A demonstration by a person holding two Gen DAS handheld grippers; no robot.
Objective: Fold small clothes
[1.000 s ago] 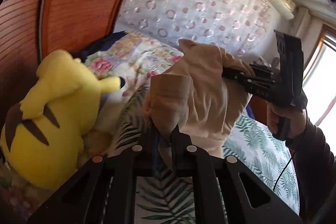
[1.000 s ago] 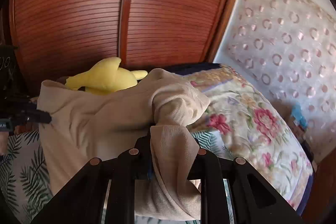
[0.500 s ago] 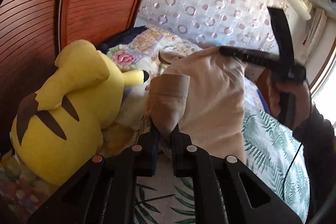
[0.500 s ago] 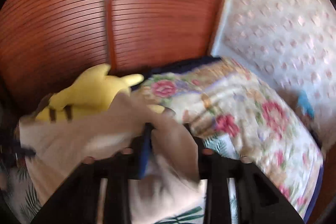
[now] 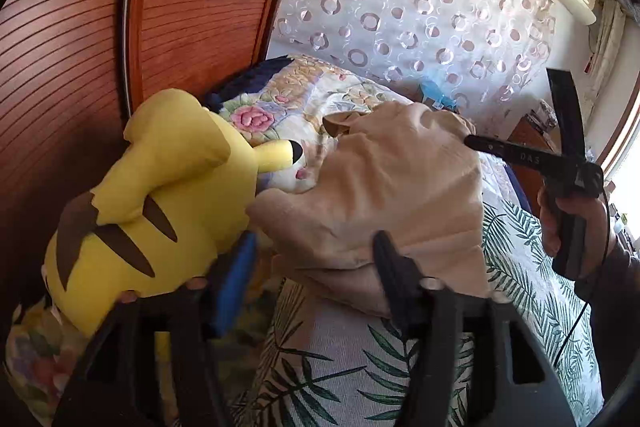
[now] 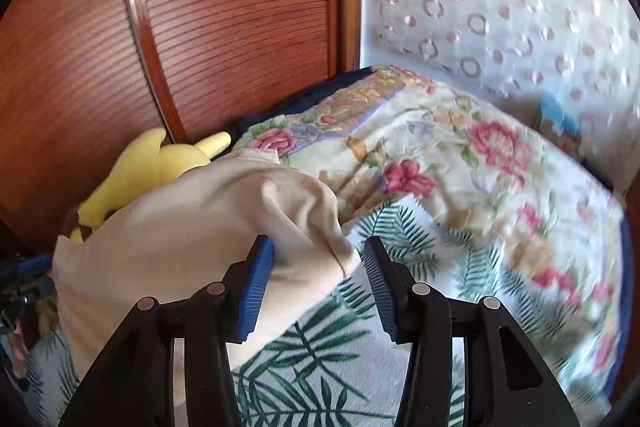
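- Your left gripper (image 5: 312,267) has just been opening: the jaws now stand wide apart, and the beige garment (image 5: 380,195) lies between them without being pressed by the pads.
- Your right gripper (image 6: 318,283) has also just been opening. Its jaws are apart, and a fold of the garment rests against the left blue pad (image 6: 256,287), while the other pad is free of it.
- I judge that you let go with both grippers to lay the garment down on the palm-leaf sheet (image 6: 320,379), so the fold can settle there.
- The garment lies bunched, not flat. It is just beside the yellow plush toy (image 5: 160,195), on the side toward the flowered quilt (image 6: 440,155), and one edge seems to touch the toy.
- It is hard to say which piece of clothing it is; no sleeve or collar shows clearly.
- In the left wrist view, the right gripper's fingertips are hidden behind the garment; only its body and your hand (image 5: 568,223) show.
- The part of the garment nearest to you is covered by the gripper bodies.
- The far side of the quilt is blurred in the right wrist view.
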